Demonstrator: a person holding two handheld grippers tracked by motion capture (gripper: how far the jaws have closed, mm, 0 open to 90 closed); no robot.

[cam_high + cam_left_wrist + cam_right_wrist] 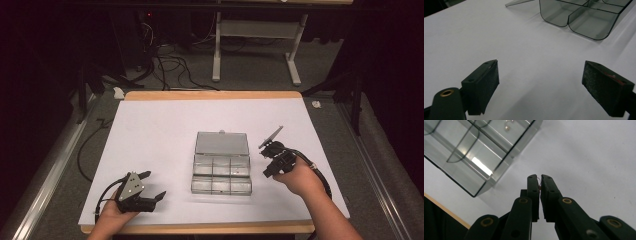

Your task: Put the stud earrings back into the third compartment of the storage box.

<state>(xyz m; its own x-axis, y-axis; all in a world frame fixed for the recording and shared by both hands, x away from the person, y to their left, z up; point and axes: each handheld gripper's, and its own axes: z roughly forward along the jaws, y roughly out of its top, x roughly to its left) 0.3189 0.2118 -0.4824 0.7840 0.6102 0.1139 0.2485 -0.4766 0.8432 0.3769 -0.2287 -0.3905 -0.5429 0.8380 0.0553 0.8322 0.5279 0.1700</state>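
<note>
1. Starting at the lower left of the high view, the left gripper rests low over the white table. Its jaws stand wide apart with nothing between them, as the left gripper view confirms. It would do best to wait there, ready to steady the box if it slides
2. At the centre of the high view lies the clear box, with its lid folded back flat behind it. The box sits in the upper right of the left gripper view and the upper left of the right gripper view
3. At centre right of the high view, the right gripper hovers just beside the box's right wall. In its own view the jaws are pressed almost together on a tiny reddish piece, which is too small to identify
4. The step in hand is probably dropping that piece into a compartment. The gripper should travel over the wall, stop low above one cell, and only then ease the jaws apart, so that the piece cannot bounce out
5. Count: two grippers, one box, one lid, six compartments in two rows of three, one small pale bead-like item already inside, and one pinched piece
</note>
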